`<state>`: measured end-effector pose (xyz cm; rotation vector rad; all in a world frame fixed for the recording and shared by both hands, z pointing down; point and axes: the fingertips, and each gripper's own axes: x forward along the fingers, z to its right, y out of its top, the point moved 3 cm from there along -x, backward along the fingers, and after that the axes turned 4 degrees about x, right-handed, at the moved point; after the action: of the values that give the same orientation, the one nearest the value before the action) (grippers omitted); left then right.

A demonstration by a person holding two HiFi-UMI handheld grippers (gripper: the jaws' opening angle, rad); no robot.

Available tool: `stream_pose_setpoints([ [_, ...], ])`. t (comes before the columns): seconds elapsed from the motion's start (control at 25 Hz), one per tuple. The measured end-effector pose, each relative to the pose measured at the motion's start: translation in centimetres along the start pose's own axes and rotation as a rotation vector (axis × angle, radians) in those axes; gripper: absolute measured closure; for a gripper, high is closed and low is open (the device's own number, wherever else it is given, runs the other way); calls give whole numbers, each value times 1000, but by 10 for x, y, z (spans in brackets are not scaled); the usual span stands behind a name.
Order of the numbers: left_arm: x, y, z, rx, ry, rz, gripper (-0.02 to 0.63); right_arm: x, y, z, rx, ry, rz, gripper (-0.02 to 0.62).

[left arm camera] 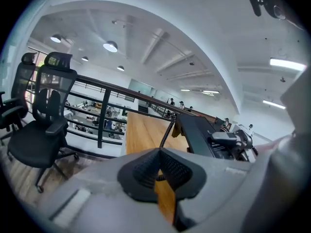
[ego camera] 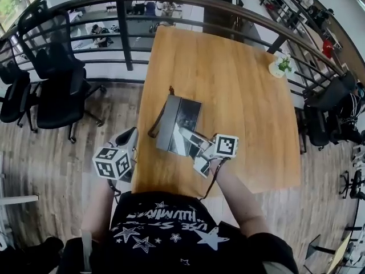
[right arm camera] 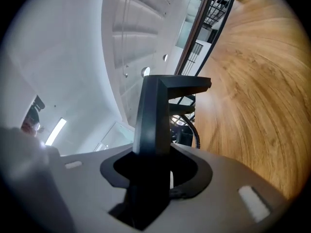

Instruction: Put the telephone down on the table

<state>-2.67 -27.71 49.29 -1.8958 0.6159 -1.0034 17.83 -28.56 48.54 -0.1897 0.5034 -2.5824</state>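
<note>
The telephone, a flat grey and black desk set with a coiled cord, is tilted over the near part of the wooden table. My right gripper is shut on its near edge; in the right gripper view the dark body stands up between the jaws of that gripper. My left gripper hangs off the table's left edge, apart from the telephone, its ribbed pads together with nothing in them. From the left gripper view the telephone and its cord lie ahead to the right.
A small potted plant stands at the table's far right edge. Black office chairs are on the floor to the left, and one chair shows close in the left gripper view. A metal railing runs behind the table.
</note>
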Motion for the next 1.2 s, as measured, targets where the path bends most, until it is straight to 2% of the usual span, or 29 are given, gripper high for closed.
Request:
stream_pose_setpoints([
  [0.52, 42, -3, -6, -10, 97, -29, 604, 19, 24, 51, 19, 0, -161, 431],
  [1.2, 79, -24, 10, -3, 98, -104, 604, 6, 31, 102, 39, -48, -197, 431],
])
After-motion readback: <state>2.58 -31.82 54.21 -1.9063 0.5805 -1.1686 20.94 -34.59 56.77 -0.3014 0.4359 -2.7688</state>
